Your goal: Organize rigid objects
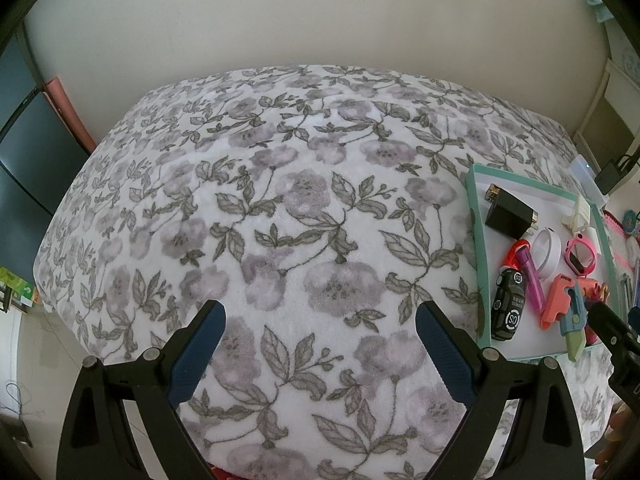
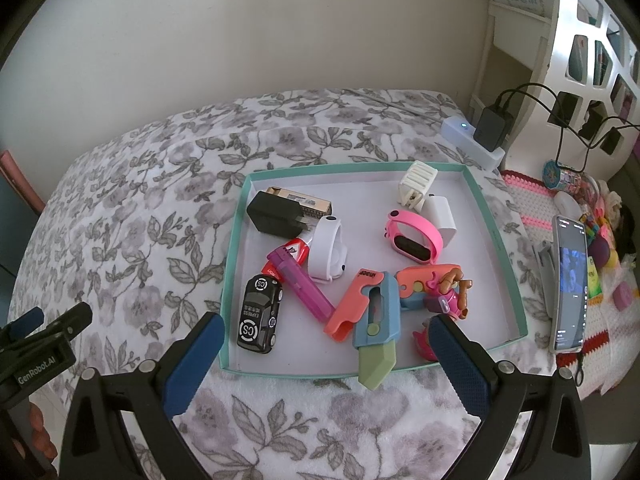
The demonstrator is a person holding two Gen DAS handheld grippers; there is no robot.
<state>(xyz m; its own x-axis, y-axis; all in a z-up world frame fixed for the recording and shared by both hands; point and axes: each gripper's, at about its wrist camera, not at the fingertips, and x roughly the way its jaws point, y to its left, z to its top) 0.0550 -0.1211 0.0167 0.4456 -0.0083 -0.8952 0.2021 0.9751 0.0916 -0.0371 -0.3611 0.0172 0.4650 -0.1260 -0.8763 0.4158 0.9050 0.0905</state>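
Tray (image 2: pixel 498 240): two chargers, two watches, one toy car (image 2: pixel 258 314). Left gripper (image 1: pixel 320 330), right gripper (image 2: pixel 326 342): jaws spread, empty.

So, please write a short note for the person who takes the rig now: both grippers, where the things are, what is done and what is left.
Left gripper: jaws open, empty, over the bare blanket.
Right gripper: jaws open, empty, at the tray's near edge.
The toy car, black charger, pink watch and toy knife lie jumbled in the tray.
Done: nothing evident.
Left: sorting all of them.
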